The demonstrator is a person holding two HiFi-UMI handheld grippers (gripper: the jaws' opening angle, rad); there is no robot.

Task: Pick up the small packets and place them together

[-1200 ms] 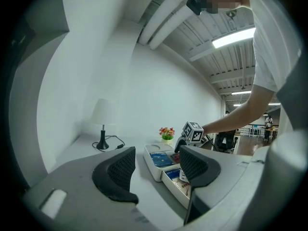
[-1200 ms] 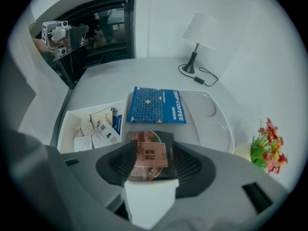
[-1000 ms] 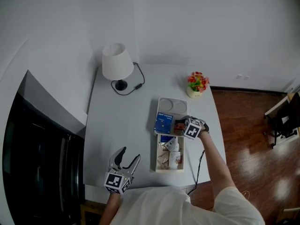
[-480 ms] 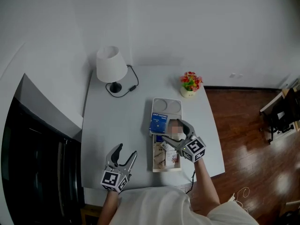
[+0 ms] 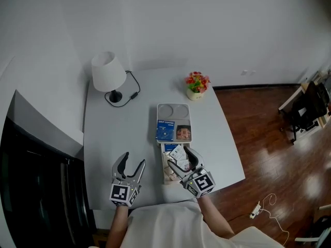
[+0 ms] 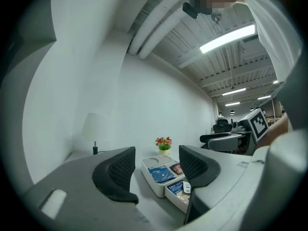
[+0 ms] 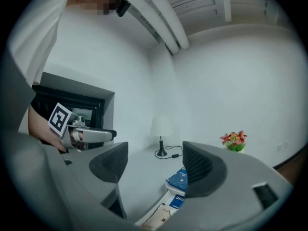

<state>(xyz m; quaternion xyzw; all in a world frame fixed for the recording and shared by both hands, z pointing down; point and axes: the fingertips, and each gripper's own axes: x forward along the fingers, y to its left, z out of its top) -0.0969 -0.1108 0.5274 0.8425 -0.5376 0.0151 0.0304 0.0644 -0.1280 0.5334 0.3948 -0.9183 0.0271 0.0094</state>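
A white compartment tray (image 5: 174,108) lies in the middle of the grey table. A blue coffee packet (image 5: 165,130) and a brown packet (image 5: 183,133) lie side by side in its middle section. Several small packets (image 5: 178,151) fill the near section. My right gripper (image 5: 181,158) hovers over that near section. Its jaws are closing with nothing between them. The right gripper view shows the blue packet (image 7: 180,181) below the right gripper (image 7: 155,165). My left gripper (image 5: 132,160) is open and empty over bare table left of the tray, and its own view faces the tray (image 6: 154,186).
A white lamp (image 5: 108,74) with a black cable (image 5: 129,89) stands at the far left of the table. A small pot of flowers (image 5: 195,84) sits beyond the tray. Wooden floor (image 5: 269,138) lies to the right, and a dark cabinet (image 5: 36,149) to the left.
My right gripper has drawn back from the tray's middle section to its near section. The brown packet now lies next to the blue one. The left gripper has hardly moved.
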